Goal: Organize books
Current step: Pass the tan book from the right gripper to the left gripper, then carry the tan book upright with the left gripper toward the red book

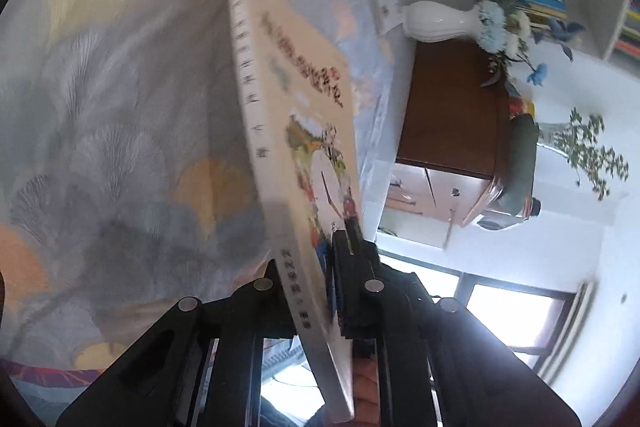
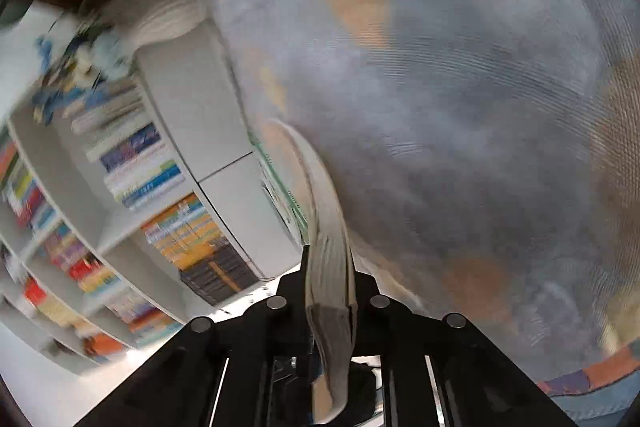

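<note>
My left gripper [image 1: 320,267] clamps the book [image 1: 296,131]; its long axis runs to 12 o'clock. My right gripper [image 2: 330,291] pinches the pages [image 2: 328,247]. Shelf [image 2: 120,187] at 9 o'clock.

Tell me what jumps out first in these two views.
In the left wrist view, an illustrated book fills the centre, clamped edge-on in the left gripper, with a patterned bedspread behind it. To its right a white vase of blue flowers sits on a brown cabinet. In the right wrist view, the right gripper pinches a book's pages, with a white bookshelf full of coloured spines at left.
</note>
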`<state>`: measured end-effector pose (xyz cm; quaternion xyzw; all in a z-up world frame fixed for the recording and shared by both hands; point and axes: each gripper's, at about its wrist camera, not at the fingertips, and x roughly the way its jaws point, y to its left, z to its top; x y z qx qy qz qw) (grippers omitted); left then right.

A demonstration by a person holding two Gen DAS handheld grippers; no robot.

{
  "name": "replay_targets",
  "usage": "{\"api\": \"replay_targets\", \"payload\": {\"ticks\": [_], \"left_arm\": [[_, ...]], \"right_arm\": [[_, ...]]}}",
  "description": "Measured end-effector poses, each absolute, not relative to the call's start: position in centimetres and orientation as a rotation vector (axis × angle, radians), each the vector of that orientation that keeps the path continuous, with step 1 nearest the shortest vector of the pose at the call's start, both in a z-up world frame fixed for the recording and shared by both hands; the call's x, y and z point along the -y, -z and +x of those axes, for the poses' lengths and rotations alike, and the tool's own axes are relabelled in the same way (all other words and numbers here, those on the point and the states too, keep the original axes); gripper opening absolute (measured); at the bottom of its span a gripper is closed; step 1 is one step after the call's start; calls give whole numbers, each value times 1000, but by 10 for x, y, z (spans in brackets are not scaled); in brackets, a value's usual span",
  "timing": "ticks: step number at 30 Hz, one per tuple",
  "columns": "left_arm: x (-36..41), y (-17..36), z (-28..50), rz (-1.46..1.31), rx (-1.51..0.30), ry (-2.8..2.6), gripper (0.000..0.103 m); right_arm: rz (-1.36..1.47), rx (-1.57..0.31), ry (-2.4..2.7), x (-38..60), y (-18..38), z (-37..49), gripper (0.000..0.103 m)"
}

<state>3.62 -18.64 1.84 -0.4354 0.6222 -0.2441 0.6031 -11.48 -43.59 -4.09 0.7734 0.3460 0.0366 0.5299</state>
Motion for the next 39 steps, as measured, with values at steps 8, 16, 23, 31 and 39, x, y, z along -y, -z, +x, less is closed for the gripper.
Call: {"api": "replay_targets", "payload": {"ticks": [8, 16, 23, 31, 39], "left_arm": [[182, -70, 28, -826, -1303, 592, 13], [189, -139, 11, -632, -1114, 638, 15], [181, -175, -3, -637, -1010, 641, 16], [159, -193, -16, -606, -942, 576, 18], [126, -172, 3, -648, -928, 647, 19]], "right_arm": [[1692, -823, -149, 432, -7, -102, 8], [1587, -723, -288, 432, -50, -108, 9], [1414, -638, -383, 430, -100, -112, 11], [1333, -640, -499, 404, -124, -107, 12], [1286, -625, -442, 373, -128, -107, 15]]}}
